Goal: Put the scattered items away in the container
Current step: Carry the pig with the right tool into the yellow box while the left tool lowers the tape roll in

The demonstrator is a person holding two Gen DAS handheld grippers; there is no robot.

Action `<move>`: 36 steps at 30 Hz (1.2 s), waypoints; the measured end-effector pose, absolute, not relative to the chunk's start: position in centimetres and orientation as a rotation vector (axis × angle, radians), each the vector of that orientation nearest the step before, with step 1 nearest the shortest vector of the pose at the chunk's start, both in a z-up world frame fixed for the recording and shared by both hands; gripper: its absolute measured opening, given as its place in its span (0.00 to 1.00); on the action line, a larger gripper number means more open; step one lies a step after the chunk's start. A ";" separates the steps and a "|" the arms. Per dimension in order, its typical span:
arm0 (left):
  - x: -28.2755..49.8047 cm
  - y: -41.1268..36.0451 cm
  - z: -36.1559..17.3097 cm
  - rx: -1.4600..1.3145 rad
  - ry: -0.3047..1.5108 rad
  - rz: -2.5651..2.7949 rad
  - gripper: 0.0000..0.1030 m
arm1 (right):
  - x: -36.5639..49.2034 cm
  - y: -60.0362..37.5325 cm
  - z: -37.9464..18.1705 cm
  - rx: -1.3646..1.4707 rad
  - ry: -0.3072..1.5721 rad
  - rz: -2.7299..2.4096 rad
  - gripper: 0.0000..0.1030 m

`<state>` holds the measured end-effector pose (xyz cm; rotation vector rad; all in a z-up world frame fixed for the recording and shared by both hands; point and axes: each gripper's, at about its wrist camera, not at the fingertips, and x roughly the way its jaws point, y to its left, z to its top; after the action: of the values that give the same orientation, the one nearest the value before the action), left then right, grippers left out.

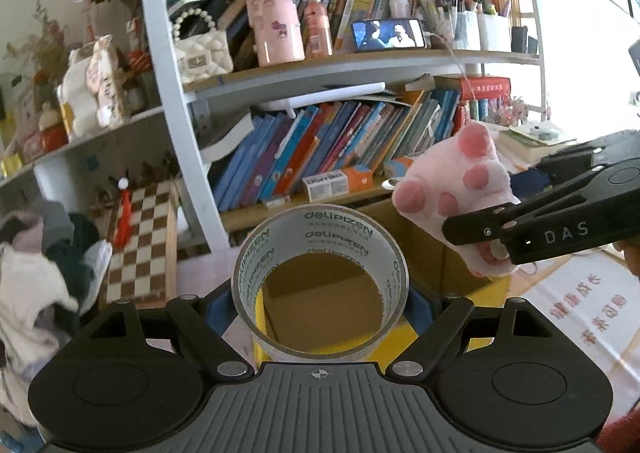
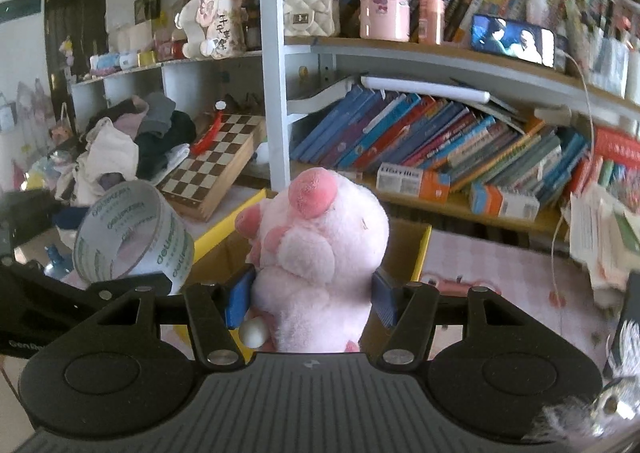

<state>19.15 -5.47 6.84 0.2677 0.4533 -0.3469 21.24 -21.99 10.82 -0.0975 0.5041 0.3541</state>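
Note:
My left gripper (image 1: 320,307) is shut on a clear tape roll (image 1: 320,231) printed with green lettering, held above the open cardboard box (image 1: 496,293) with yellow edges. The roll also shows in the right wrist view (image 2: 132,231). My right gripper (image 2: 312,297) is shut on a pink plush paw (image 2: 320,245) with darker pink pads, held over the same box (image 2: 416,253). In the left wrist view the paw (image 1: 456,177) and the right gripper (image 1: 496,233) hang to the right of the tape roll.
A bookshelf full of books (image 1: 340,141) stands right behind the box. A chessboard (image 2: 212,177) and a pile of clothes (image 2: 132,145) lie to the left. A pink patterned tablecloth (image 2: 500,269) covers the desk on the right, with papers (image 2: 600,229) at its edge.

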 end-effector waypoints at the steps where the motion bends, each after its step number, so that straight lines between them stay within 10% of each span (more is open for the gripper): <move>1: 19.7 -5.7 6.8 0.276 0.455 -0.350 0.82 | 21.9 -22.0 10.8 -0.114 0.500 0.358 0.56; 36: 35.9 -11.3 -2.2 0.650 0.847 -0.417 0.83 | 36.5 -16.8 0.2 -0.792 0.795 0.716 0.57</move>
<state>35.91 -11.25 -2.20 0.6503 0.8470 -0.4173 36.51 -16.75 0.15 -0.7922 0.7952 0.7161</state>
